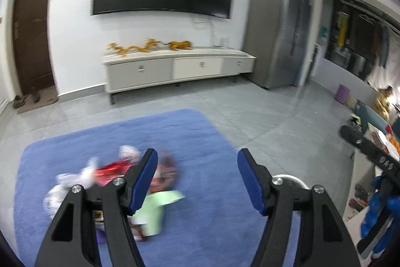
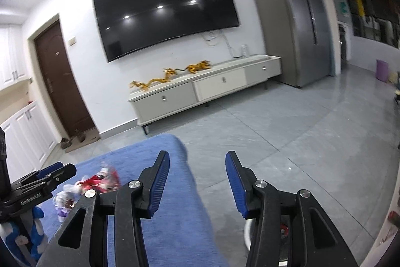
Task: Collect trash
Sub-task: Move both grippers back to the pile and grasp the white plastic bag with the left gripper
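Left gripper point(image 1: 197, 182) and right gripper point(image 2: 197, 183), both released and empty, above a blue rug point(image 1: 200, 142) bearing scattered wrappers point(image 1: 112, 172), blurred.

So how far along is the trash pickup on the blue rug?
Done: nothing that shows; a white bin rim sits by the rug's edge, its contents mostly hidden.
In hand: nothing. The left claw and right claw are both open and empty, above the floor.
Left: the whole pile of wrappers still lies on the blue rug, including a red packet and a pale green piece.
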`<action>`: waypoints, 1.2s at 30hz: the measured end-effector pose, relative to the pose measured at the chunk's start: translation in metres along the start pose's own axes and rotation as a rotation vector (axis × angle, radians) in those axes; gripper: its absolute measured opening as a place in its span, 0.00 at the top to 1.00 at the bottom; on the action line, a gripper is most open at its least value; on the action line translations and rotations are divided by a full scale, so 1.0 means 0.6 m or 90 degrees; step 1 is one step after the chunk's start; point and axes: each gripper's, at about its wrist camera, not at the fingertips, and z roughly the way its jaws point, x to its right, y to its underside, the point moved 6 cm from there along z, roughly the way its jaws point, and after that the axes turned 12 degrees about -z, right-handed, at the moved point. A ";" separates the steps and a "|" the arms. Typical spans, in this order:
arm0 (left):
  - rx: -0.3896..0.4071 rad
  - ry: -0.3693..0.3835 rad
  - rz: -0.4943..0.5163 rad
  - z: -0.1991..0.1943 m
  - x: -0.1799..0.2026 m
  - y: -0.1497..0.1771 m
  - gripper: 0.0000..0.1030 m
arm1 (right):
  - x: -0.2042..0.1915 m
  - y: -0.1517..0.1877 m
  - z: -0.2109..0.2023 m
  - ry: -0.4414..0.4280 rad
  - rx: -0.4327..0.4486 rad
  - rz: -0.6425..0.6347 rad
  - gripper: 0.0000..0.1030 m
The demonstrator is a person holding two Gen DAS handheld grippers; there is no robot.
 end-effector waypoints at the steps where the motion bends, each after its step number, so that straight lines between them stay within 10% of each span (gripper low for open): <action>1: 0.000 -0.010 -0.008 -0.002 -0.022 0.001 0.37 | -0.013 -0.002 0.008 -0.007 -0.002 -0.008 0.57; 14: -0.036 -0.140 -0.157 0.024 -0.337 0.025 0.33 | -0.146 0.030 0.152 -0.099 -0.085 -0.051 0.54; 31: -0.132 -0.139 -0.203 0.109 -0.412 0.097 0.33 | -0.302 0.079 0.353 -0.247 -0.201 -0.035 0.55; 36: -0.131 -0.121 -0.222 0.107 -0.415 0.106 0.35 | -0.301 0.088 0.380 -0.279 -0.227 0.000 0.73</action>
